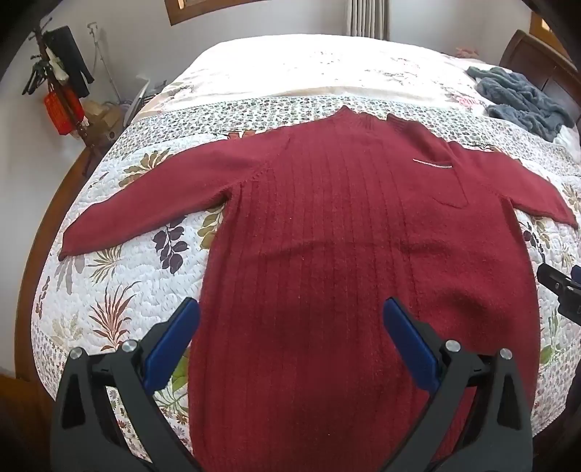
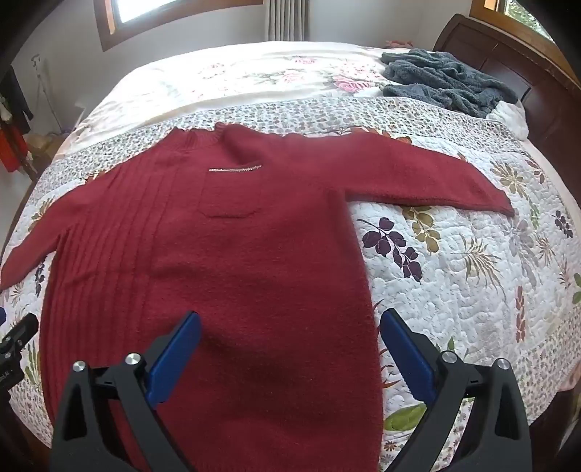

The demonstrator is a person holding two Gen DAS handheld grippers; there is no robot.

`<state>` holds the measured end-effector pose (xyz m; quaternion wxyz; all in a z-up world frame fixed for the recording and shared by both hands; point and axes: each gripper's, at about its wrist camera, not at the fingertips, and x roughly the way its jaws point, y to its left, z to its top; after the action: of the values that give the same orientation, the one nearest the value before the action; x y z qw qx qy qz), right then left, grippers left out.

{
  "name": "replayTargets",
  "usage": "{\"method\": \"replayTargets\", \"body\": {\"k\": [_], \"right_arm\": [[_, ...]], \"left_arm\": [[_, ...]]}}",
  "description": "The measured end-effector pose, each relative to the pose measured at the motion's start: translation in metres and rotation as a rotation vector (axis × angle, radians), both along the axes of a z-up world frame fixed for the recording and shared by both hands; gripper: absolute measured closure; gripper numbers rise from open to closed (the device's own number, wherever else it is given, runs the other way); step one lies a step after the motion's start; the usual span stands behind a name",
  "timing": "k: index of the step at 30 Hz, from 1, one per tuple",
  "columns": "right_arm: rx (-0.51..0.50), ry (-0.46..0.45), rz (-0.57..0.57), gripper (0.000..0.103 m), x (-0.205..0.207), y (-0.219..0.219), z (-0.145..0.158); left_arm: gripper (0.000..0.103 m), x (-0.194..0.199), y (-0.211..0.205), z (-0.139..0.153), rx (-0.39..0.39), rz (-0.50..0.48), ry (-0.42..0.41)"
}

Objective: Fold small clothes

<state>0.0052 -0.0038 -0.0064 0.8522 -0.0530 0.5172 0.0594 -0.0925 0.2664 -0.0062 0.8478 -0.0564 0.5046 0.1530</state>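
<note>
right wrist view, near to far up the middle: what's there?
right gripper, jaws apart → red sweater body → chest pocket → sweater collar → floral quilt → window

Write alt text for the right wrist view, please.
A dark red sweater lies flat on a floral quilt, sleeves spread. The open right gripper hovers over its lower edge; a grey fleece garment lies near the headboard.

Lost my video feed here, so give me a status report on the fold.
Left gripper open, empty, above sweater hem. Right gripper open, empty. Red sweater flat on quilt, sleeves spread, unfolded. Grey garment near headboard, clear of work.
</note>
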Motion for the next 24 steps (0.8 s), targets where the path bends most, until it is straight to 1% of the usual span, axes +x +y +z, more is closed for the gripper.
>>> {"method": "replayTargets", "body": {"k": [9,14,24], "right_arm": [[-0.001,0.003,-0.003,0.004,0.0005,-0.0004,-0.0016],[-0.003,0.005,-0.003,0.004,0.001,-0.0003,-0.0034],[-0.006,-0.001,-0.002,0.004,0.0006,0.0003,-0.0034]], "left_arm": [[0.003,-0.0004,0.0019,-0.0006,0.006,0.002,-0.008],[0.003,-0.0005,0.0019,-0.0014,-0.005,0.004,0.004],[0.003,-0.0003,0.0019,-0.0023,0.007,0.005,0.0]]}}
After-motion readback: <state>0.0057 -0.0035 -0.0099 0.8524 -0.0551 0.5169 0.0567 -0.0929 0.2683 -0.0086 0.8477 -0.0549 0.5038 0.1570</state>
